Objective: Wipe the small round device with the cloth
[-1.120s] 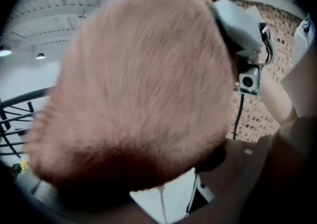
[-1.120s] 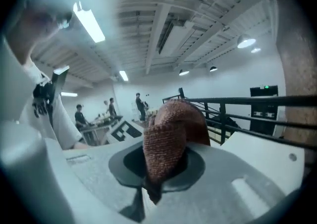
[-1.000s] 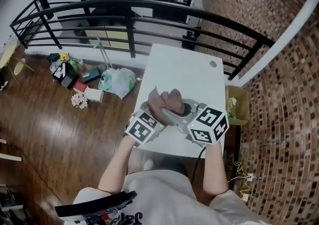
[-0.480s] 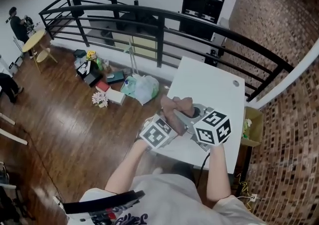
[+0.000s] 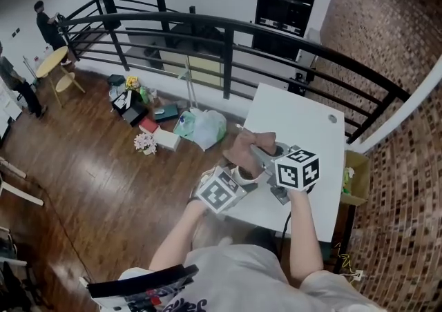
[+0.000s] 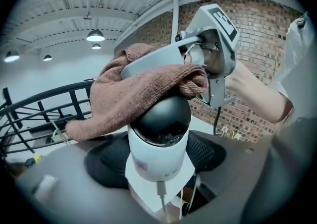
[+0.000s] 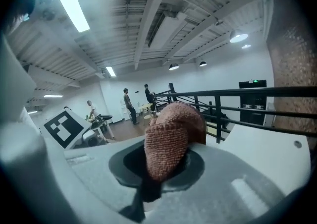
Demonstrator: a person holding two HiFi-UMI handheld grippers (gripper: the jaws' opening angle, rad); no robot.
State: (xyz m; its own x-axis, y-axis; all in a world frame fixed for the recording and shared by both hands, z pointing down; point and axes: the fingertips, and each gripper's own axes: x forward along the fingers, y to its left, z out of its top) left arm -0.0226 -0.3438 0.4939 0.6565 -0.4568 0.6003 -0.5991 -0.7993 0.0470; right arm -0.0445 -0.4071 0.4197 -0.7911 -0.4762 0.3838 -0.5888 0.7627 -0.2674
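Brown terry cloth (image 5: 250, 145) stayed bunched over the same spot of the white bench (image 5: 304, 117) in the head view, so wiping seemed under way. Left gripper view: my left claw (image 6: 158, 158) clamped the small round device (image 6: 159, 129), glossy black dome on smooth white body, under the cloth. Right gripper view: my right claw (image 7: 166, 168) pinched a nubbly fold.

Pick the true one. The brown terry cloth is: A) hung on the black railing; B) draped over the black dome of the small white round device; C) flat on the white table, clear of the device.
B: the left gripper view shows the brown terry cloth lying over the black dome of the small white round device.
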